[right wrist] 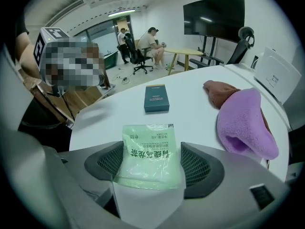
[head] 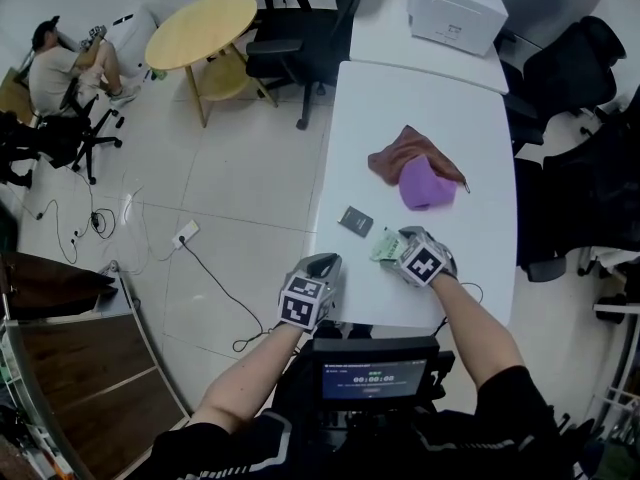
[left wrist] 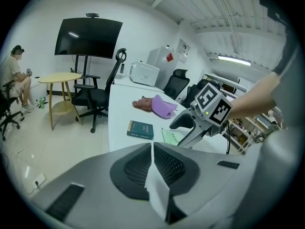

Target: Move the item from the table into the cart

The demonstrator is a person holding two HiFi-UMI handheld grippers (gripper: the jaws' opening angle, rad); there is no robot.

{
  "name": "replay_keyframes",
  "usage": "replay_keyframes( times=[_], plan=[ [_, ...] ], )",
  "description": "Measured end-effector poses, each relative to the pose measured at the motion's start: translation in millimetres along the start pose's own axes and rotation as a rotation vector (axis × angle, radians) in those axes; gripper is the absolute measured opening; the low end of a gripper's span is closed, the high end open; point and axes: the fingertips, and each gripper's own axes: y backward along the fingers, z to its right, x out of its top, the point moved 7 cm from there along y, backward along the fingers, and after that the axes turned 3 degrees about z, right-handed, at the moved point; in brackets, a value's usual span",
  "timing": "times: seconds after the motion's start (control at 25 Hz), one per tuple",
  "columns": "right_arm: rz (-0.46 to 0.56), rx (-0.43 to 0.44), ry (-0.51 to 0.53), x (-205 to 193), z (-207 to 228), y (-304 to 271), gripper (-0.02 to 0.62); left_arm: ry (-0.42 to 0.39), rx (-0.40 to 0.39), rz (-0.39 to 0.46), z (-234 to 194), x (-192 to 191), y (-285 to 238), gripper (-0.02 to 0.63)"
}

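Right claw (right wrist: 151, 168) released, green Chinese-printed packet (right wrist: 148, 149) between; left claw (left wrist: 152, 162) clenched, empty.

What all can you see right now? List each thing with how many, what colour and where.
table: one, white, before the person
packet: one, green, near edge of the table
small book: one, dark teal, left of the packet
purple cloth: one, mid-table
brown cloth: one, touching the purple cloth
round table: one, yellow, far left
office chairs: at least three, black, around the tables
printer: one, white, far table
screen: one, black, on a stand
seated person: one, far left
left gripper: grey, shut, empty
right gripper: grey, open, the packet between its jaws
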Motion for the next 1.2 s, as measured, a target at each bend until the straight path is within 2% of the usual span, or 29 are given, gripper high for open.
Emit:
replay_keyframes(
  times=[0.28, 0.44, 0.52, 0.6, 0.84, 1.0, 1.2],
  plan=[
    [-0.019, 0.018, -0.008, 2.2, -2.1, -8.2, 0.360, 0.010, -0.012, 0.016, -7.8, 6.3, 1.0, 0.023],
    [-0.025, 0.015, -0.007, 2.5, -3.8, -6.8, 0.332, 0.012, -0.018, 0.021, -5.7, 5.0, 3.1, 0.023],
    [-0.023, 0.022, -0.004, 2.4, -6.3, -6.0, 0.262, 0.016, -0.017, 0.019, -6.2, 3.3, 3.3, 0.023],
    [-0.029, 0.011, -0.001, -0.9, -7.4, -4.3, 0.221, 0.023, -0.014, 0.017, -6.0, 1.7, 2.9, 0.023],
    [-0.011, 0.000, -0.043, -8.4, -15.1, -1.6, 0.159, 0.030, -0.017, 0.039, -0.4, 3.8, 9.3, 0.023],
    [0.060, -0.040, -0.137, -8.8, -14.1, 12.7, 0.120, 0.060, -0.032, 0.082, 7.5, 17.3, 20.3, 0.023],
    [0.211, -0.124, -0.207, 4.5, -4.6, 51.1, 0.112, 0.034, -0.001, 0.173, 18.1, 38.2, 37.6, 0.023]
  ],
)
